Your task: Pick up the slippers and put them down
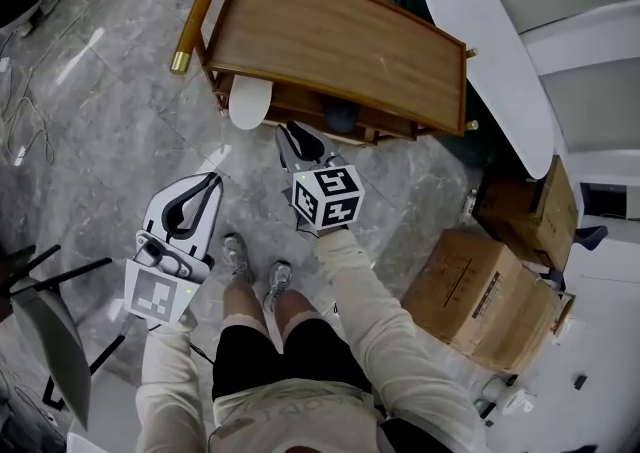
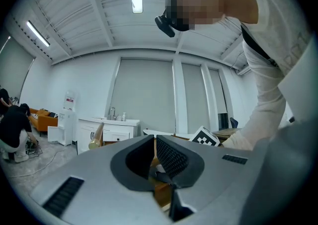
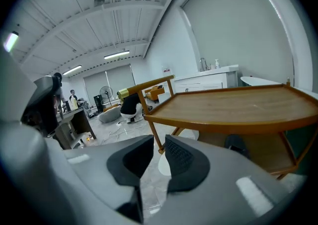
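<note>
A smooth white oval slipper (image 1: 249,101) is lying under the curved wooden cart (image 1: 340,46), a dark shape (image 1: 340,117) near it, grey marbled floor (image 1: 120,61) around. My right tongs (image 3: 158,142) are standing narrowly apart, empty; my left tongs (image 2: 154,138) are pinching together on nothing.

The left gripper (image 2: 153,144) has fingers all but closed, empty — a person (image 2: 258,70) bends above.

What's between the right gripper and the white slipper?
Just bare grey floor. The head view shows the right gripper short of the white slipper, with nothing lying on that stretch.
</note>
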A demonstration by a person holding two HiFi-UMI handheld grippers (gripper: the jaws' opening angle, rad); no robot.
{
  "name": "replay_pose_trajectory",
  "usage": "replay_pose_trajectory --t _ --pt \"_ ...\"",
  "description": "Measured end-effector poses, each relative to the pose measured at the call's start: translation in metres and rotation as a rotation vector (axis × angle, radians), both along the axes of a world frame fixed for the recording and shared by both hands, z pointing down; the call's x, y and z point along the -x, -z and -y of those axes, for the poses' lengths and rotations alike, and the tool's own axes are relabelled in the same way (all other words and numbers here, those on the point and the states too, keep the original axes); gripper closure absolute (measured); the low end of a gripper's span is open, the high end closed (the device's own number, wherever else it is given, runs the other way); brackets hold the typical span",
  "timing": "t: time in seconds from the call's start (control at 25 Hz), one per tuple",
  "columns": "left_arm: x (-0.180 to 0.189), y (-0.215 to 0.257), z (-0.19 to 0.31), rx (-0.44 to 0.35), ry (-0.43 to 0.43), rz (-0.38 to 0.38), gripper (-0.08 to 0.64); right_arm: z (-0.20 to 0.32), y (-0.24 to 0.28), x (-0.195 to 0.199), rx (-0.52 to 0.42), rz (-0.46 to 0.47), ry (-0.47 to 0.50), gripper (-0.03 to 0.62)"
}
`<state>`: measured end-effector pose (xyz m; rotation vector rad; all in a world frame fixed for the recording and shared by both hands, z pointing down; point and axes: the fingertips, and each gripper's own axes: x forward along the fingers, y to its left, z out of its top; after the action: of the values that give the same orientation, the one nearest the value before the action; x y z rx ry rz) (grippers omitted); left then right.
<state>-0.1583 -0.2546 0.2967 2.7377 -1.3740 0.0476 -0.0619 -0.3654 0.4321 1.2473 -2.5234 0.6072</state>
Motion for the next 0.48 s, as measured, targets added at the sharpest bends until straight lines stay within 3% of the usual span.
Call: replay_pose_trajectory --t 0.48 --pt "0.006 -0.128 -0.005 -0.036 0.044 0.0 0.555 0.048 -0.128 0.009 -0.006 0.035 -0.03 0.456"
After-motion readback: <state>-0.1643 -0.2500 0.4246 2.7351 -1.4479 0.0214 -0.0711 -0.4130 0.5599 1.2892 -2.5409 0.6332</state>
